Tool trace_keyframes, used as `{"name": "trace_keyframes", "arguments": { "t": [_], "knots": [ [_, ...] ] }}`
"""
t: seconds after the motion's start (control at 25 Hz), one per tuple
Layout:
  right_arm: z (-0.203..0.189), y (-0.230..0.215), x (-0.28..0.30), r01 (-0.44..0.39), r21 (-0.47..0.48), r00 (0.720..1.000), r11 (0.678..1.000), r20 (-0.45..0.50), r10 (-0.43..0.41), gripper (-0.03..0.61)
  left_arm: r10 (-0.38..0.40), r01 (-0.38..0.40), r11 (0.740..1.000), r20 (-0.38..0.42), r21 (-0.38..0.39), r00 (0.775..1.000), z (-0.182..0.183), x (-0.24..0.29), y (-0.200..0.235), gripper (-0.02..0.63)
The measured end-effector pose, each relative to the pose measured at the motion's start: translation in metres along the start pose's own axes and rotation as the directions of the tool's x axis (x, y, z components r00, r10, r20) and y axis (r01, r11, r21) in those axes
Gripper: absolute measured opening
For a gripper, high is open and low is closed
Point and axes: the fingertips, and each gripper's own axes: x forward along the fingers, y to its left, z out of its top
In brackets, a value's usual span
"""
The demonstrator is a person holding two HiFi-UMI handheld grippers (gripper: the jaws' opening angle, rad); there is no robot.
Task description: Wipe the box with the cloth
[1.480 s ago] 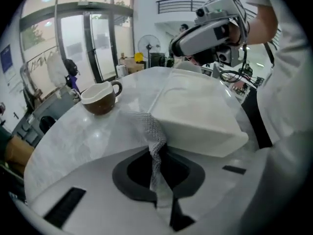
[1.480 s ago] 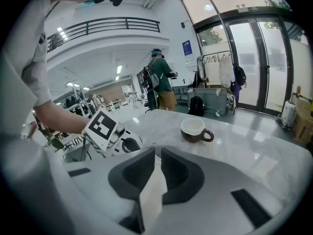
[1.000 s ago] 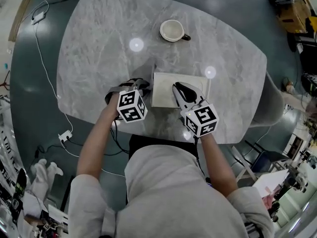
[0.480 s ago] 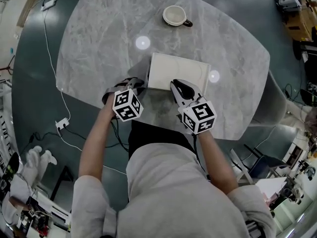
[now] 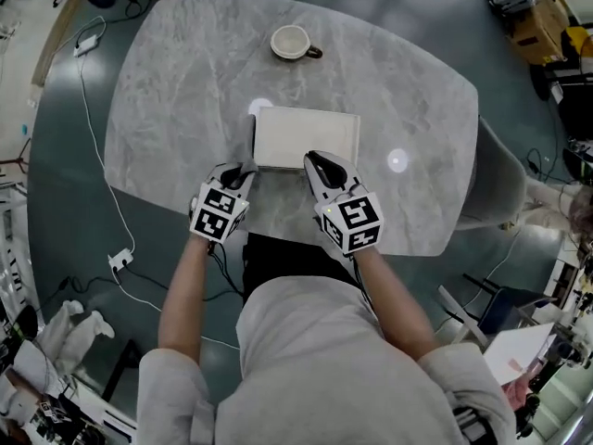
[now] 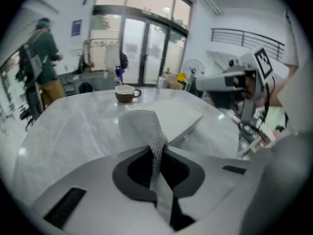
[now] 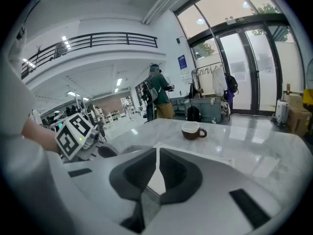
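A flat white box (image 5: pixel 306 137) lies in the middle of the grey marble table (image 5: pixel 167 82). My left gripper (image 5: pixel 236 176) hovers at the box's near left corner, shut on a grey mesh cloth (image 6: pixel 146 126) that sticks up from between its jaws (image 6: pixel 159 148). The box (image 6: pixel 173 115) lies just beyond the cloth. At the box's near edge, toward the right, my right gripper (image 5: pixel 318 165) is shut with nothing in it. Its closed tips (image 7: pixel 157 153) point over the box (image 7: pixel 195 150).
A white cup (image 5: pixel 292 42) with a dark handle stands on the table beyond the box. A chair (image 5: pixel 496 188) is at the table's right side. Cables and a power strip (image 5: pixel 120 258) lie on the floor to the left. A person (image 7: pixel 159 97) stands in the background.
Both grippers have drawn back toward the near table edge. The right one was over the box's front part and now sits at its near edge. The cloth stays clamped in the left.
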Motion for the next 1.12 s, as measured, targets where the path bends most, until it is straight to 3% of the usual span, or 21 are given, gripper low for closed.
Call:
{"name": "trace_keyframes", "arguments": {
  "t": [0.12, 0.28, 0.6, 0.96, 1.12],
  "knots": [
    [0.01, -0.001, -0.016, 0.05, 0.002, 0.997, 0.999, 0.053, -0.05, 0.036, 0.14, -0.117, 0.978, 0.13, -0.172, 0.982, 0.019, -0.021, -0.012, 0.031],
    [0.026, 0.003, -0.048, 0.089, -0.025, 0.985, 0.996, 0.147, -0.085, 0.031, 0.267, -0.209, 0.946, 0.234, -0.247, 0.935, 0.049, -0.049, -0.038, 0.031],
    [0.052, -0.009, -0.142, 0.212, -0.013, 0.935, 0.977, 0.295, -0.199, 0.028, 0.396, -0.325, 0.915, 0.384, -0.237, 0.834, 0.099, -0.105, -0.104, 0.031],
    [0.079, 0.017, -0.191, 0.253, -0.05, 0.896, 0.966, 0.39, -0.214, 0.026, 0.408, -0.353, 0.913, 0.497, -0.205, 0.766, 0.123, -0.176, -0.132, 0.031],
    [0.1, 0.032, -0.211, 0.271, -0.054, 0.866, 0.961, 0.45, -0.218, 0.026, 0.429, -0.381, 0.901, 0.548, -0.207, 0.718, 0.131, -0.206, -0.134, 0.032]
  ]
}}
